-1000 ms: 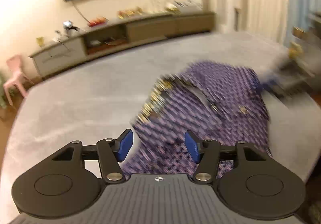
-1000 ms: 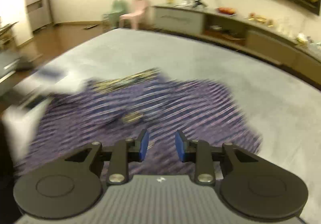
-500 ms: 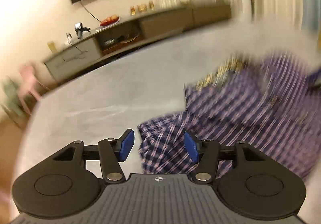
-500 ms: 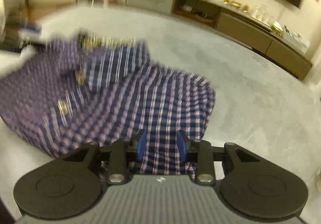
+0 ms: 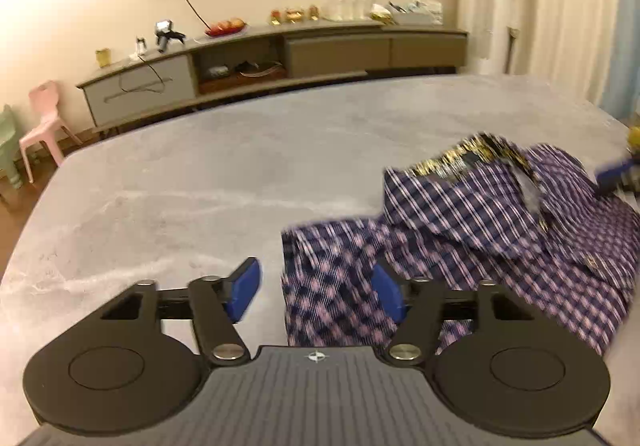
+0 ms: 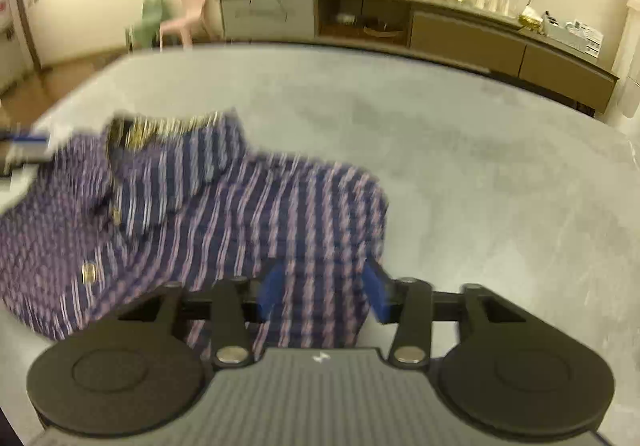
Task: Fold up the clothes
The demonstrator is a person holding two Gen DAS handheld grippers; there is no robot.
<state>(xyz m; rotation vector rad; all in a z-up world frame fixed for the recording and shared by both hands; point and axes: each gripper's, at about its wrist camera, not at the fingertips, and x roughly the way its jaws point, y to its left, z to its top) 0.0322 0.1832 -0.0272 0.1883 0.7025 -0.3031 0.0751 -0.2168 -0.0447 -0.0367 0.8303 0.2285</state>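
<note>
A purple and white plaid shirt (image 5: 500,230) lies partly folded on the grey surface (image 5: 180,198), collar with gold lining turned up at its far side. My left gripper (image 5: 316,292) is open, low over the shirt's left edge; the cloth lies between and beyond the blue fingers. In the right wrist view the shirt (image 6: 224,214) spreads left and centre. My right gripper (image 6: 322,294) is open over the shirt's right fold, its fingers either side of the cloth. The other gripper's blue tip shows at each view's edge.
The grey surface (image 6: 480,174) stretches wide beyond the shirt. A long low cabinet (image 5: 280,58) with small items stands against the far wall. A pink chair (image 5: 40,122) and a green one stand on the floor at the left. Curtains hang at the right.
Both grippers have swung outward to the shirt's opposite side edges. The right jaws have opened wider. The shirt has settled flatter on the surface.
</note>
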